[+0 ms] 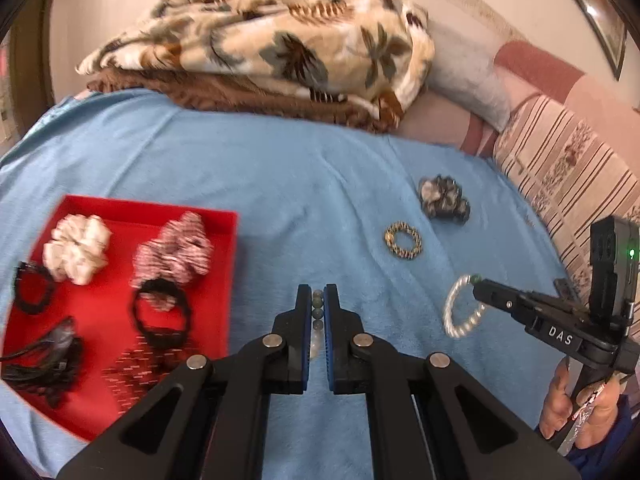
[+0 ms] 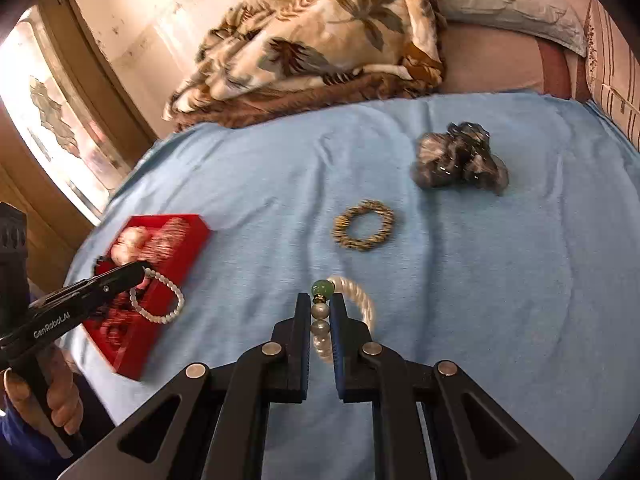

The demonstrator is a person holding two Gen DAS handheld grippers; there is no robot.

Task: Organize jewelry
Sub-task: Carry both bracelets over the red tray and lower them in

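Both tongs are gripping bracelets. Left gripper [image 1: 318,300] is pinching nearly closed on a small white bead bracelet [image 2: 160,300]; in the right wrist view the loop is hanging from its tips over the red tray [image 2: 152,344]. Right gripper [image 2: 320,300] is clamping a chunky pearl bracelet [image 2: 356,300] with a green bead [image 2: 322,289] sticking out just past the fingertips; jaws are nearly closed on the pearls, and the rest of the loop is curving off to the right of the fingers, blurred.

Everything is sitting on a blue cloth [image 1: 280,184] spread over a bed. Red tray is lying near the cloth's left edge. Inside it: a white scrunchie [image 1: 78,250] at the far left, a red-and-white striped scrunchie [image 1: 176,252] beside it, a black hair tie [image 1: 160,316] just below that one, another black tie [image 1: 34,288] overhanging the tray's left rim, and a dark tangle [image 1: 44,364] near the front left corner that I cannot identify.

Still loose on the cloth: a gold beaded bracelet [image 1: 403,239] around the middle, and a grey-black scrunchie [image 1: 444,199] just beyond it toward the far right.

A leaf-print blanket [image 1: 260,44] is lying piled at the far edge of the cloth. A person's hand [image 1: 576,404] is holding the right gripper's handle.
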